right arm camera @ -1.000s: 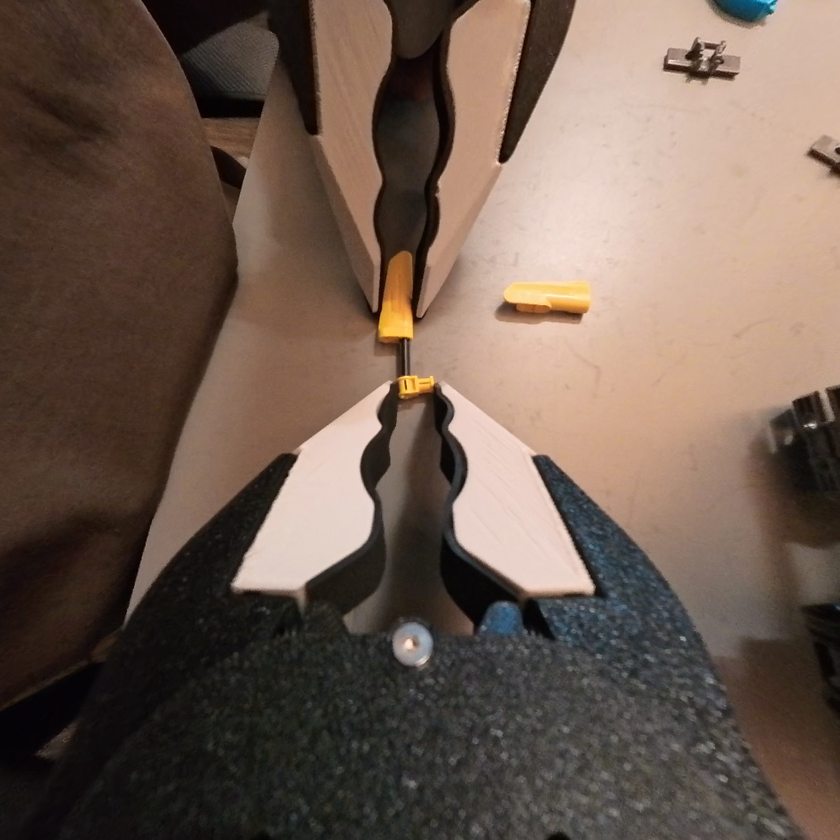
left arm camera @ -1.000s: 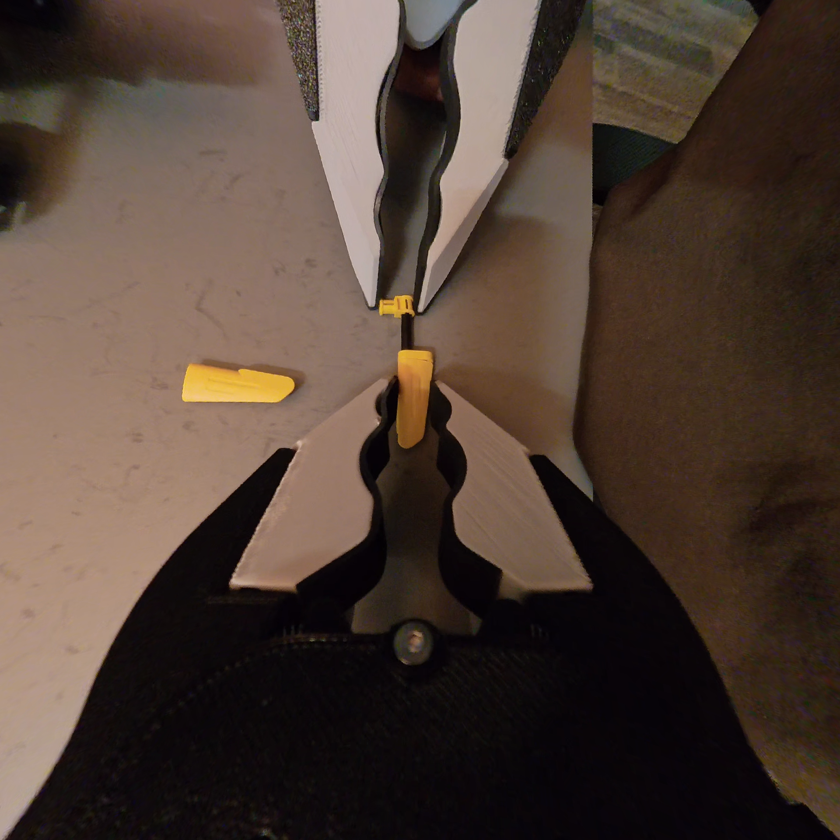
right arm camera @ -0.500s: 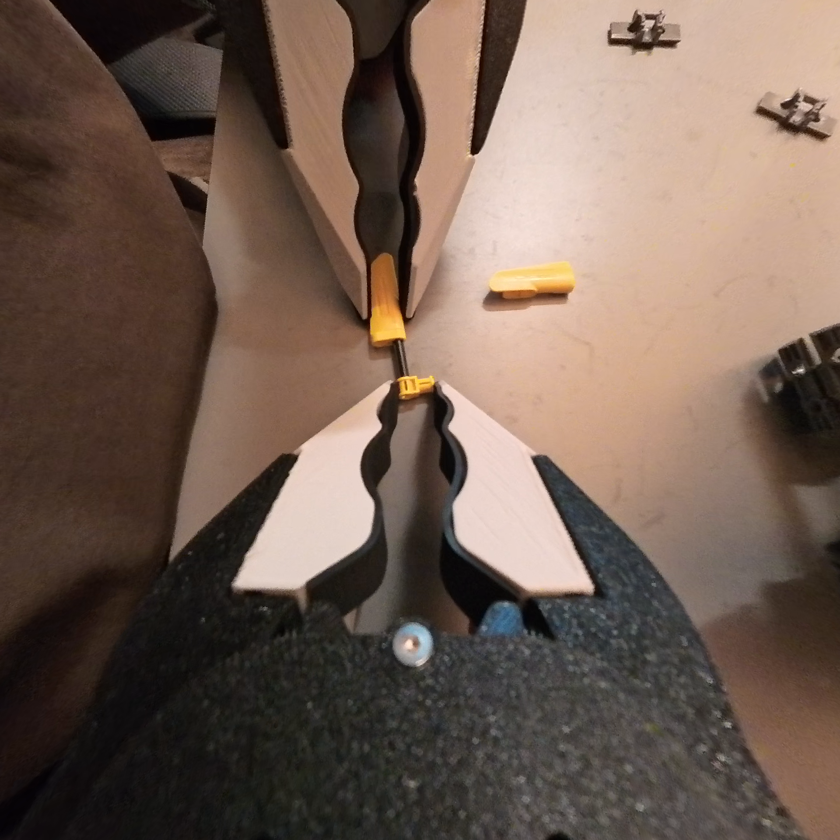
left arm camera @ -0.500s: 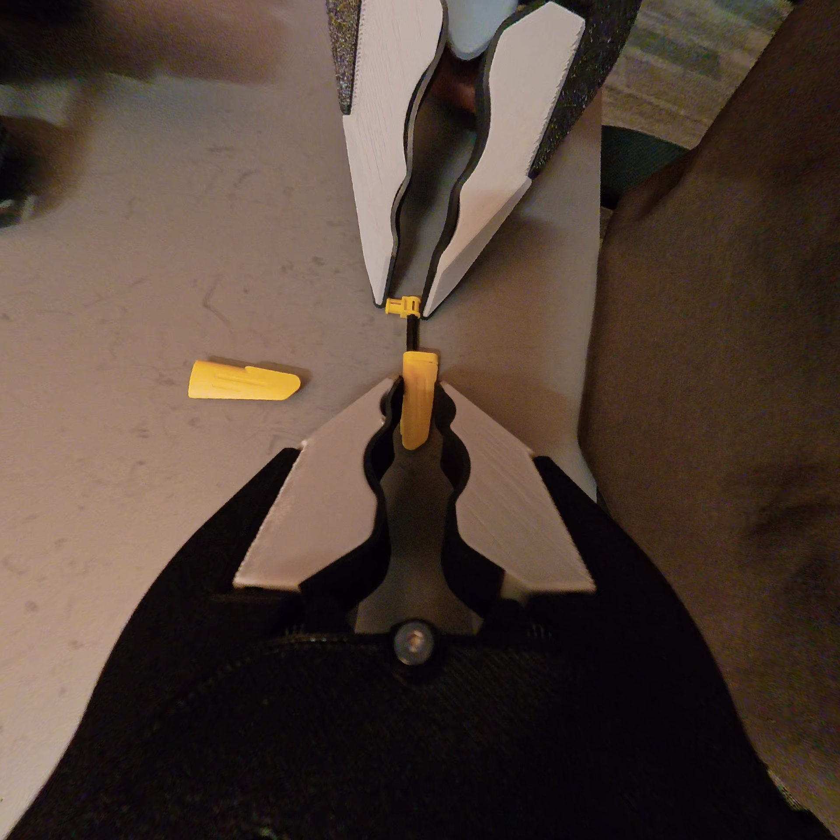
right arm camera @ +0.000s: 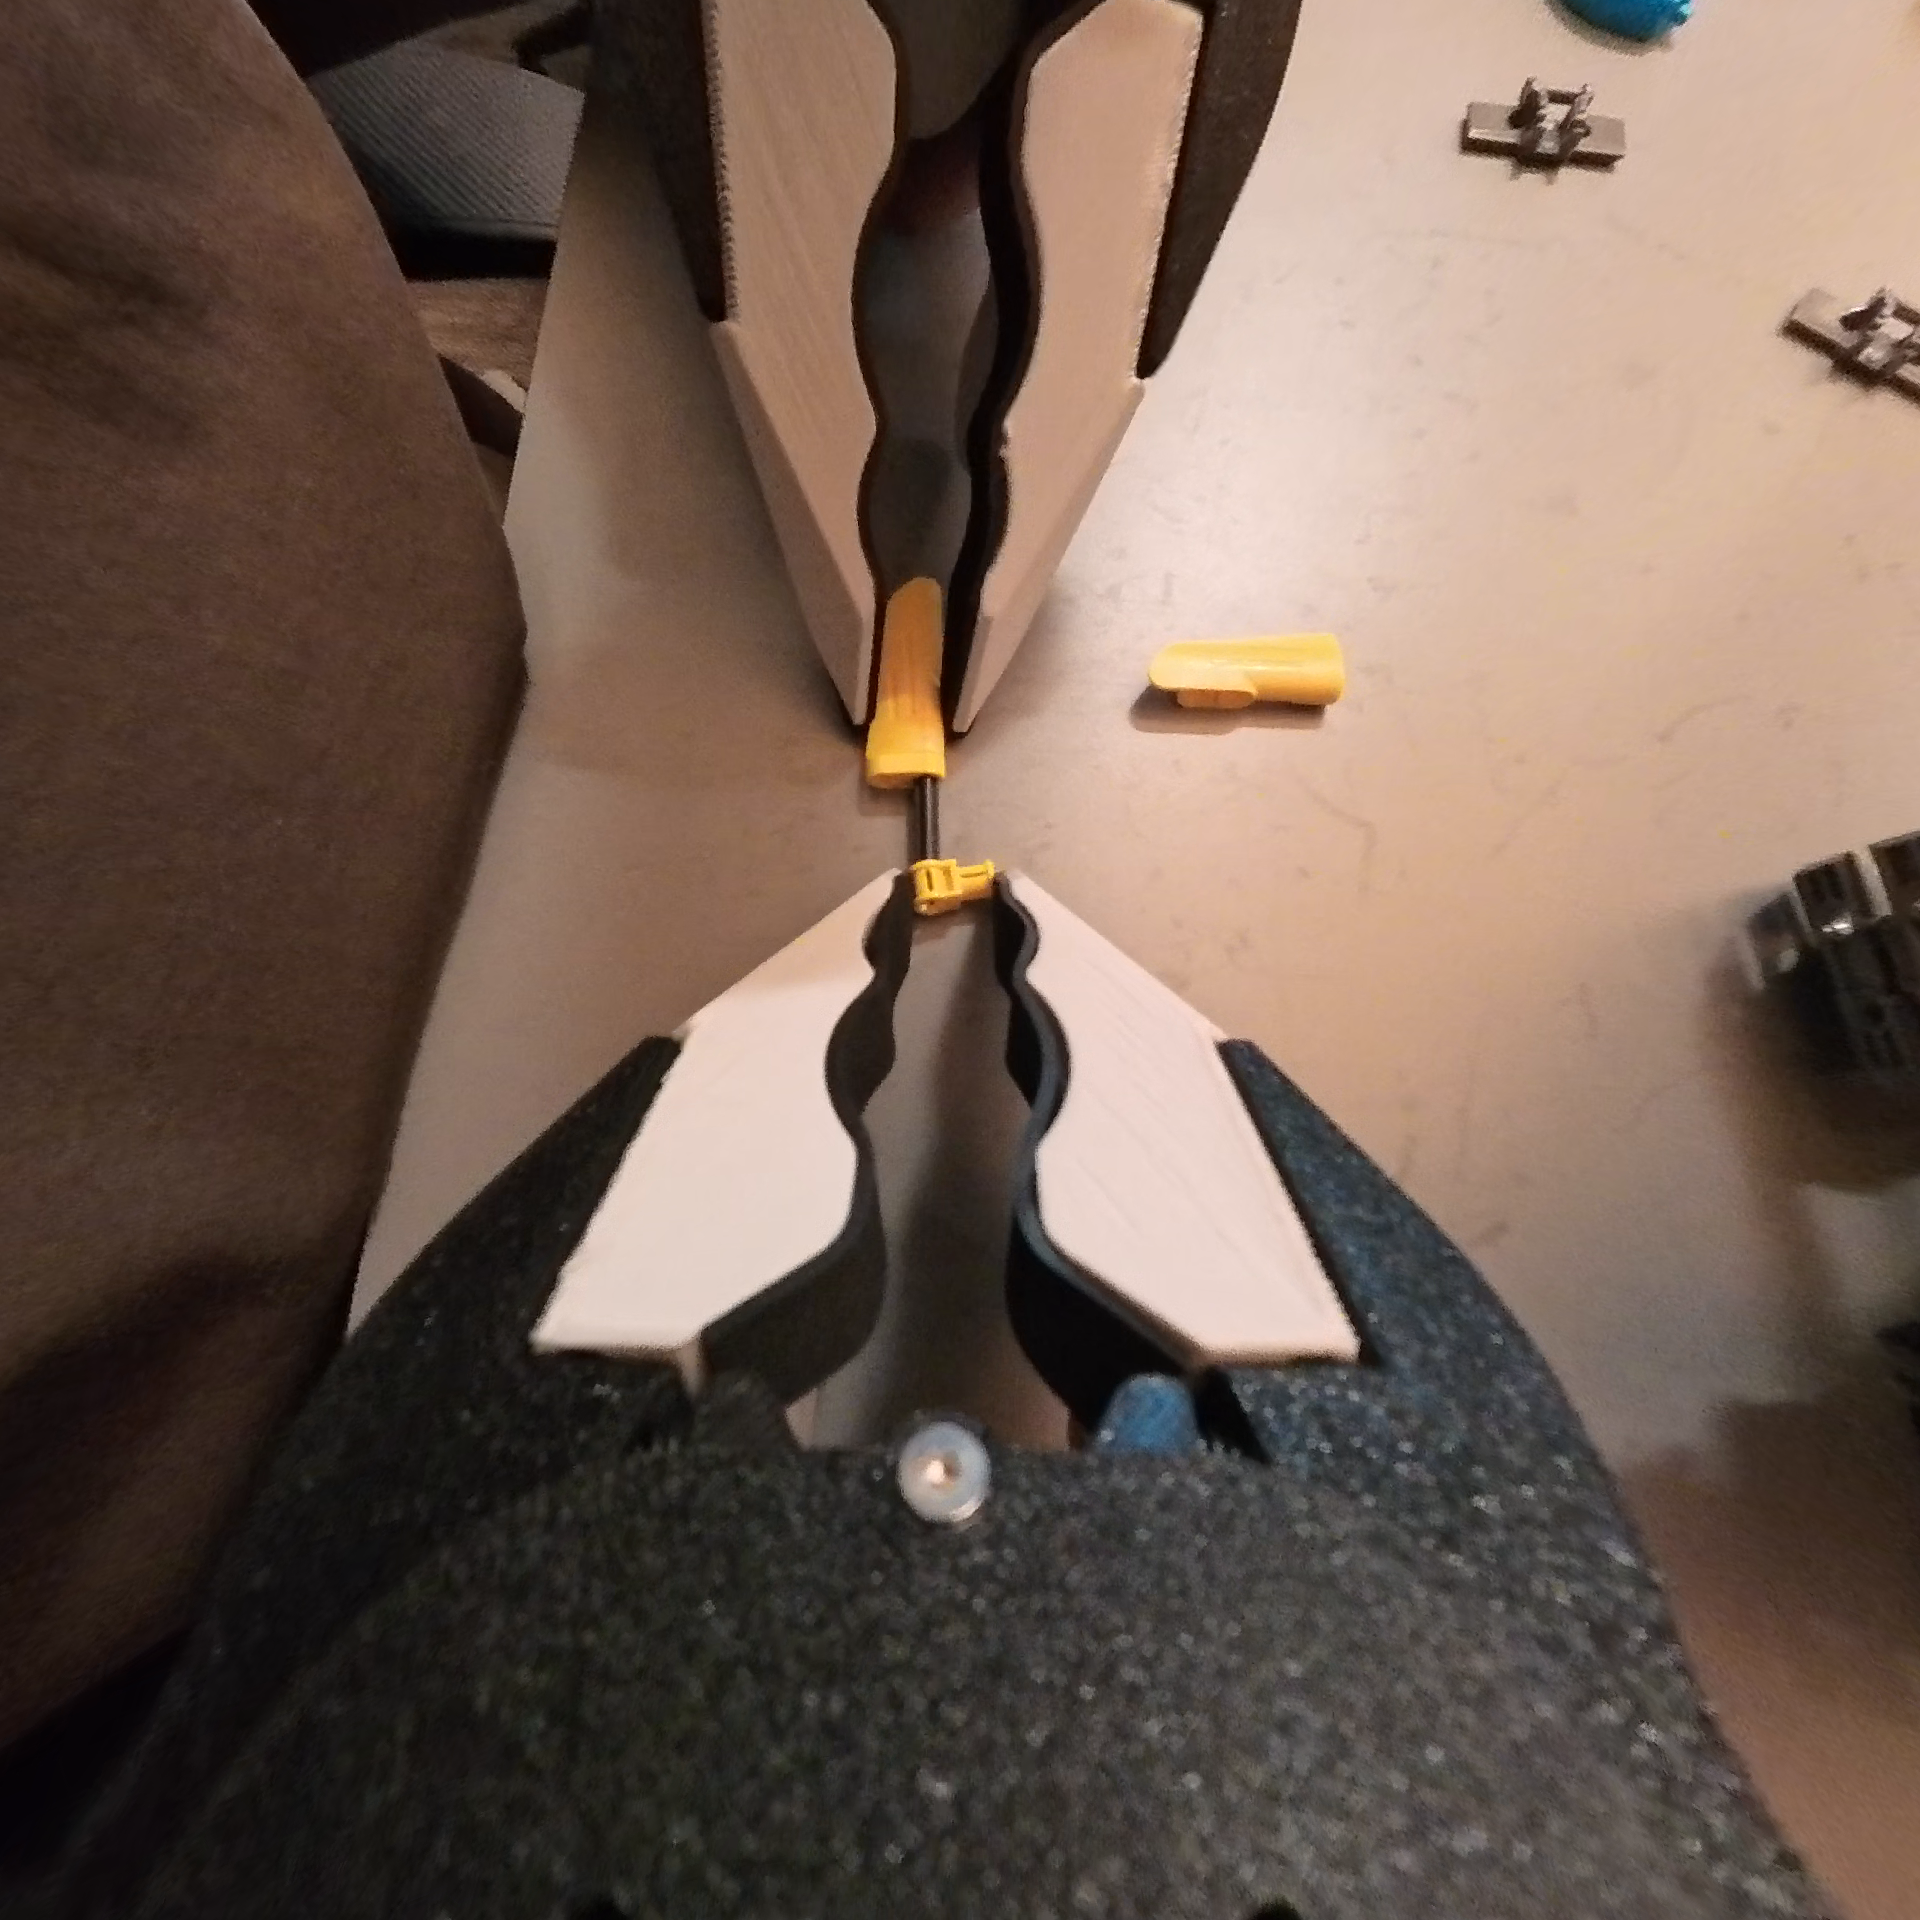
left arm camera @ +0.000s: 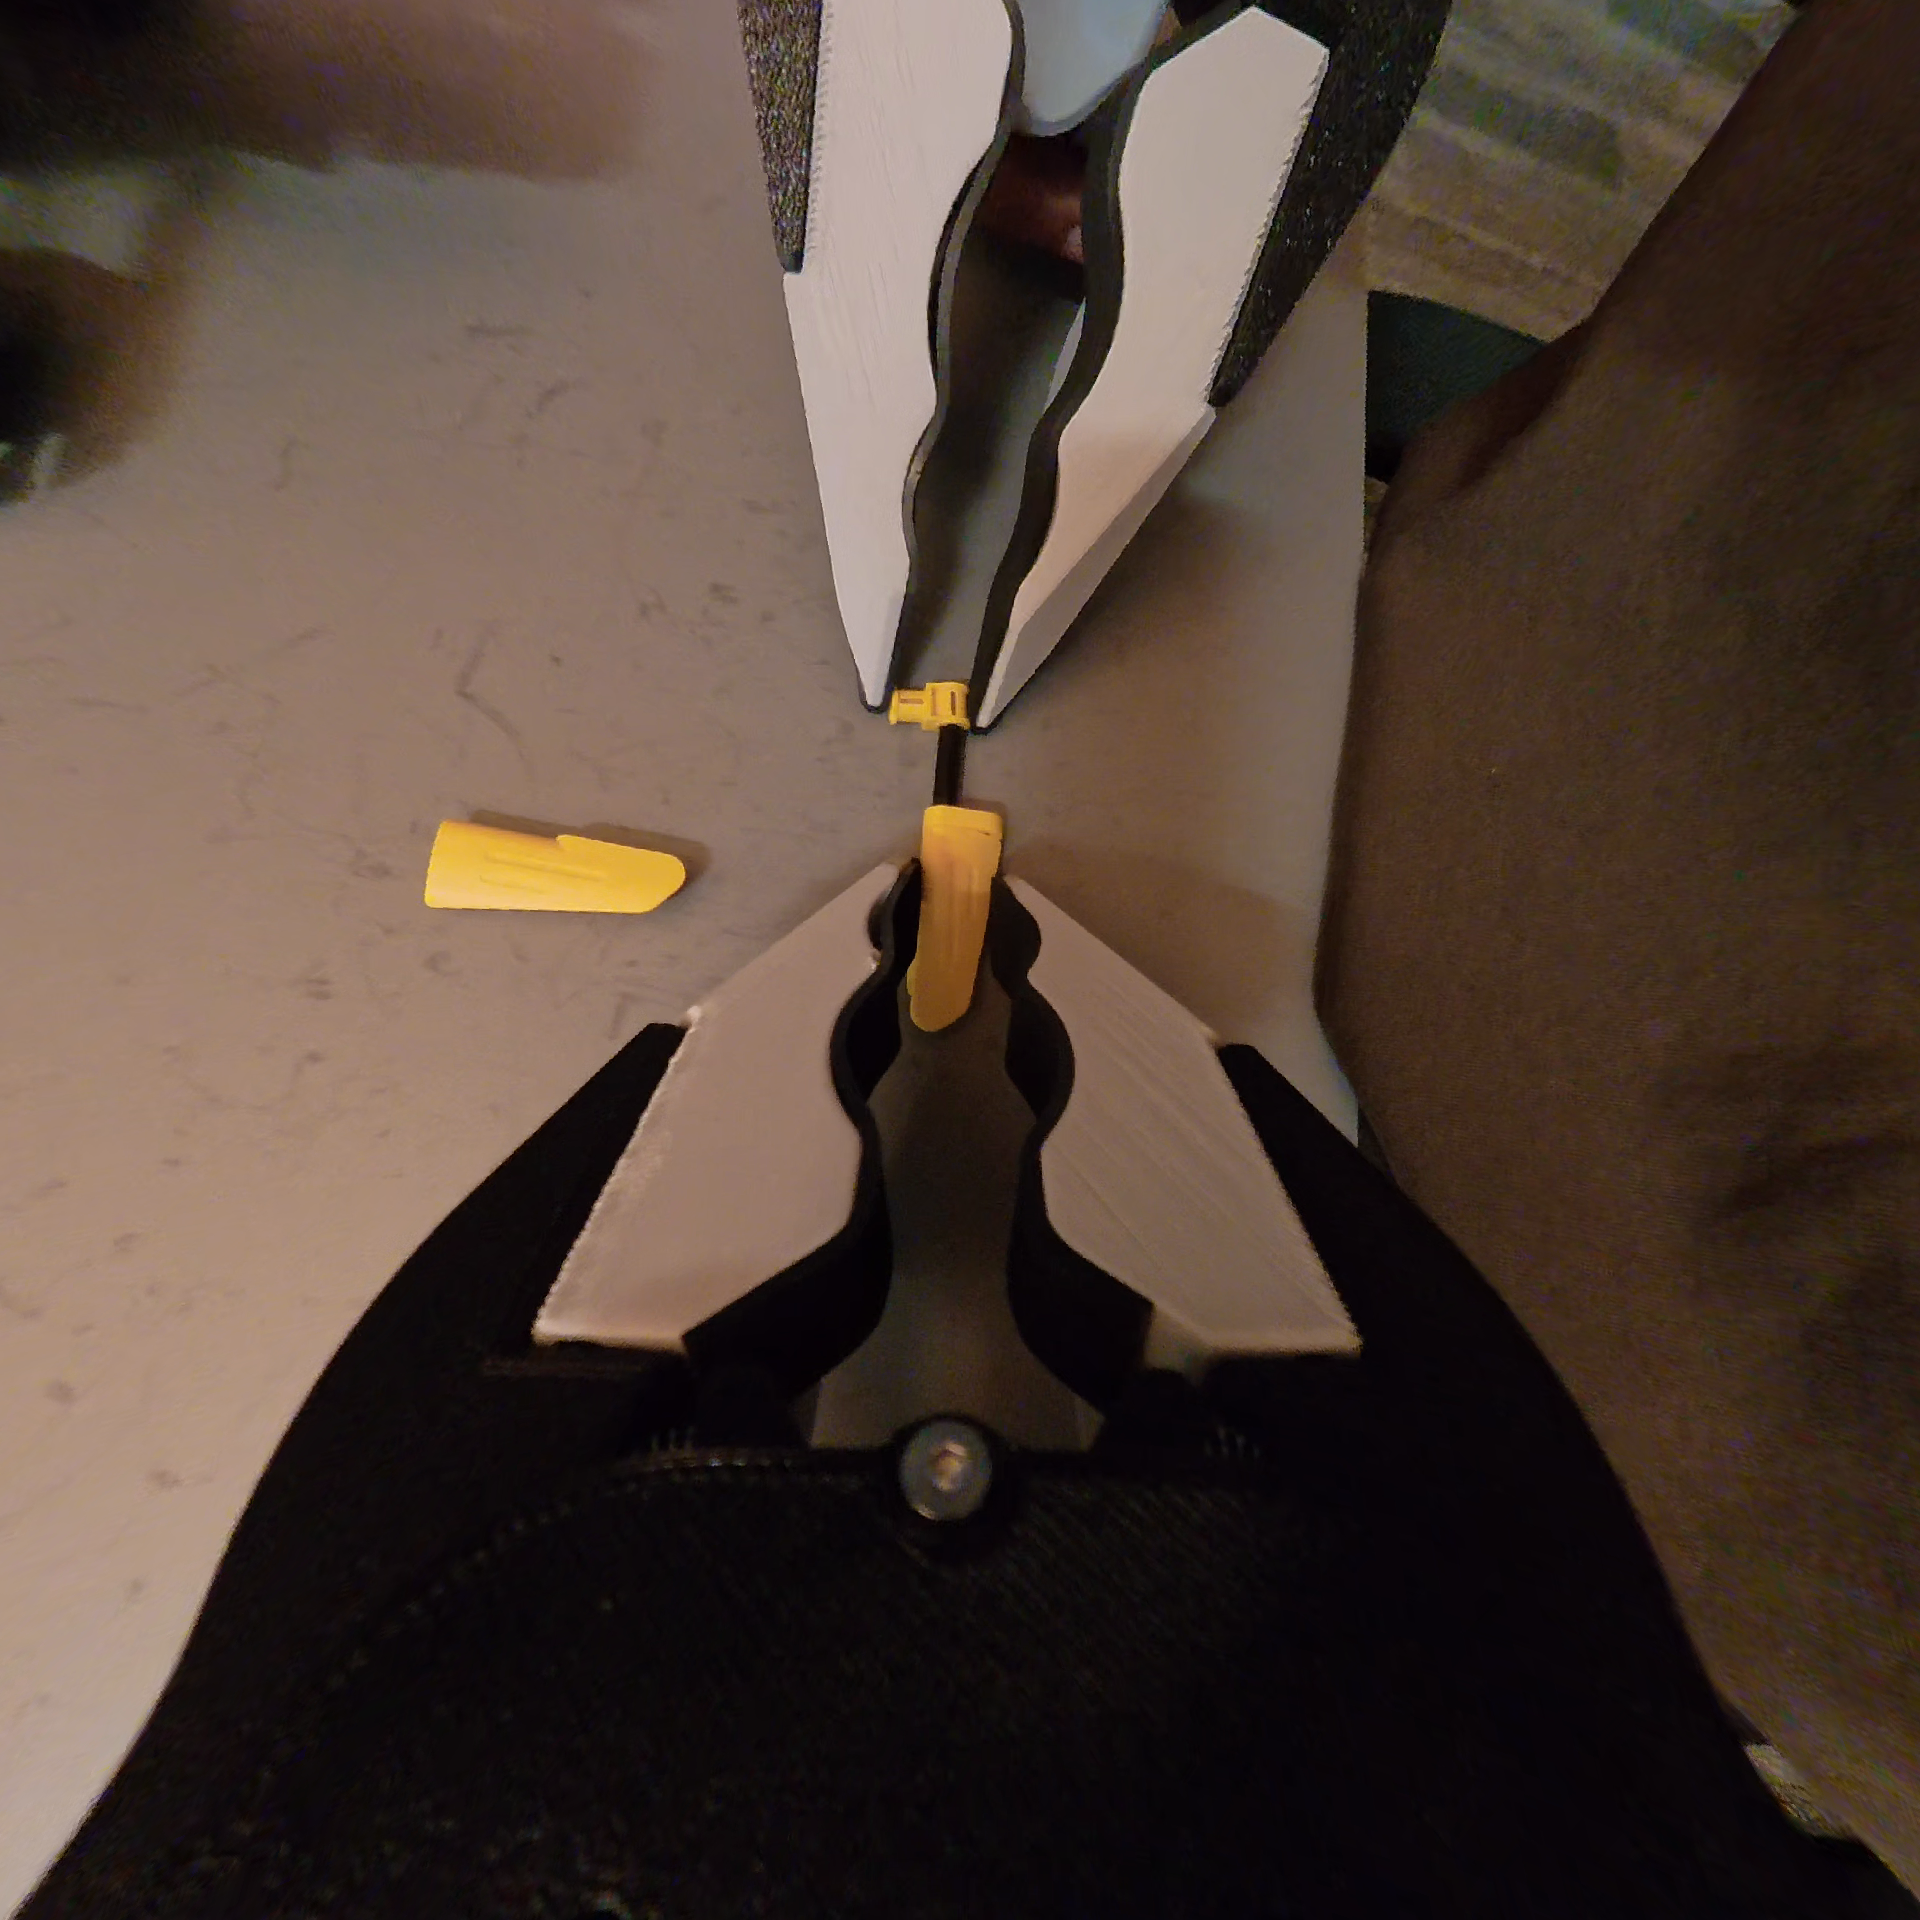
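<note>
My left gripper point(left arm camera: 948, 883) is shut on a tapered yellow plastic piece point(left arm camera: 948, 925). A thin black pin point(left arm camera: 948, 767) sticks out of its front end. My right gripper point(right arm camera: 948, 888) is shut on a small yellow connector point(right arm camera: 948, 883) on the far end of that pin point(right arm camera: 925, 823). The two grippers face each other tip to tip just above the grey table point(left arm camera: 312, 582). Each shows in the other's view: the right gripper point(left arm camera: 933, 707) in the left wrist view, and the left gripper point(right arm camera: 906, 717) with the tapered piece point(right arm camera: 910, 681) in the right wrist view.
A second tapered yellow piece point(left arm camera: 551, 881) lies loose on the table; it also shows in the right wrist view point(right arm camera: 1247, 673). Two small dark clips point(right arm camera: 1543, 133) point(right arm camera: 1860, 348), a black ribbed part point(right arm camera: 1839, 956) and a blue object point(right arm camera: 1621, 8) lie farther off. A person's brown clothing point(right arm camera: 208, 623) borders the table edge. Left and right tips are no more than a few centimetres apart.
Both grippers keep their grips. The right gripper has swung slightly and the views shifted a little; the pin still spans the same short gap between the two yellow pieces.
</note>
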